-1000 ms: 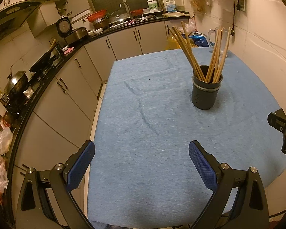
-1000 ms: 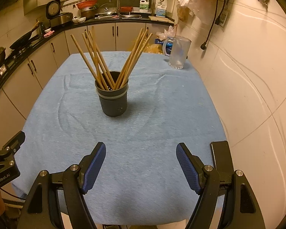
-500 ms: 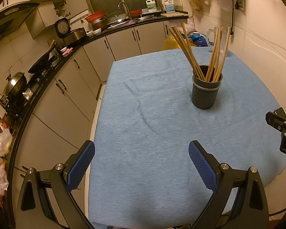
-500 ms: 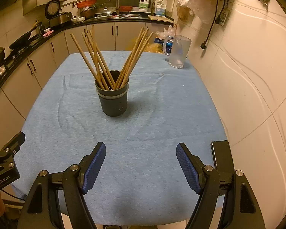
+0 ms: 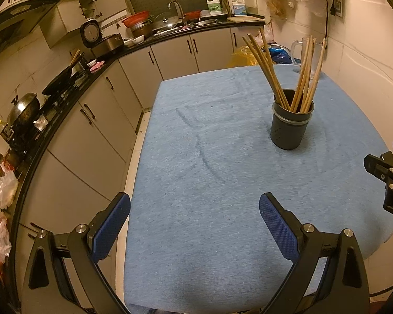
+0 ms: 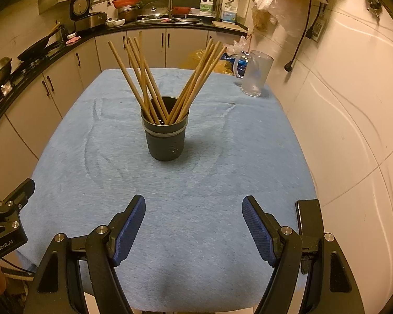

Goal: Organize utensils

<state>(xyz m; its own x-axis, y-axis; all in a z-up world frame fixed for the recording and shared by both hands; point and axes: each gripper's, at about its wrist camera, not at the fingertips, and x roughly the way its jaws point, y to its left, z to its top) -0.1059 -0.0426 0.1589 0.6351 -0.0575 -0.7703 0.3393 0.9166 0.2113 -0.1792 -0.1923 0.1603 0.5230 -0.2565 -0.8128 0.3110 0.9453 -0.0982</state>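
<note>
Chopsticks [image 6: 167, 83] sit in the holder [image 6: 166, 141] same as before, both grippers [image 5: 195, 221] [image 6: 194, 222] spread apart and empty, looks basically done.

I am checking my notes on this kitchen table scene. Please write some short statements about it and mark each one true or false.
1. The chopsticks stand in the dark holder. True.
2. The holder lies on its side. False: it stands upright on the blue cloth.
3. The right gripper is open and holds nothing. True.
4. The left gripper grips a chopstick. False: it is open and holds nothing.
5. The glass mug stands beyond the holder, near the wall. True.
</note>
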